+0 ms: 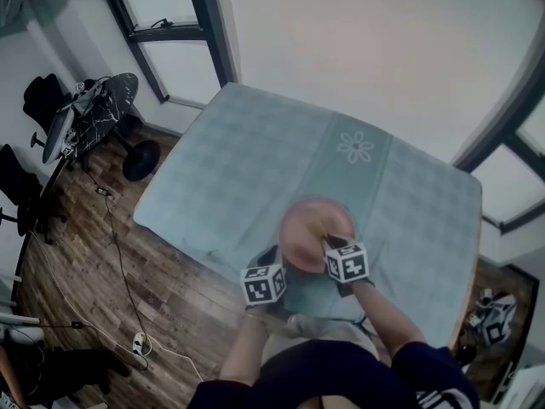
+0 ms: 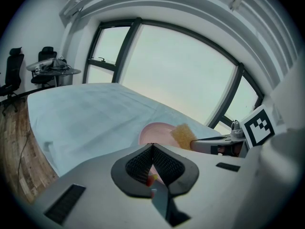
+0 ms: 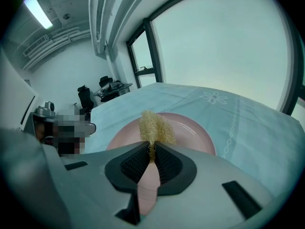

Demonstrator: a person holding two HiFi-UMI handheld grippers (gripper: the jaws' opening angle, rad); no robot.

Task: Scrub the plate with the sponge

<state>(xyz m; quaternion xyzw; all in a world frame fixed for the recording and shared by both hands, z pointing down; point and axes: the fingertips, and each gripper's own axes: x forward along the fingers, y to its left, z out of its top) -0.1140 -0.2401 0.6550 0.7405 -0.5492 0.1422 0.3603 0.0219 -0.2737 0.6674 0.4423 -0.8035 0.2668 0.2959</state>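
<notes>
right gripper is clamped tight on the yellow sponge, which pokes out just past its tips, over the pink plate. left gripper is pinched on the plate's near rim, and the bench spreads out beyond.

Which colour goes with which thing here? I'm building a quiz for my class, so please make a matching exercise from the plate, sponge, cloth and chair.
Things:
1. plate
2. sponge
3. cloth
4. chair

Colours:
a. black
b. yellowish
c. pink
d. pale blue-green

Pairs: 1-c, 2-b, 3-d, 4-a
</notes>
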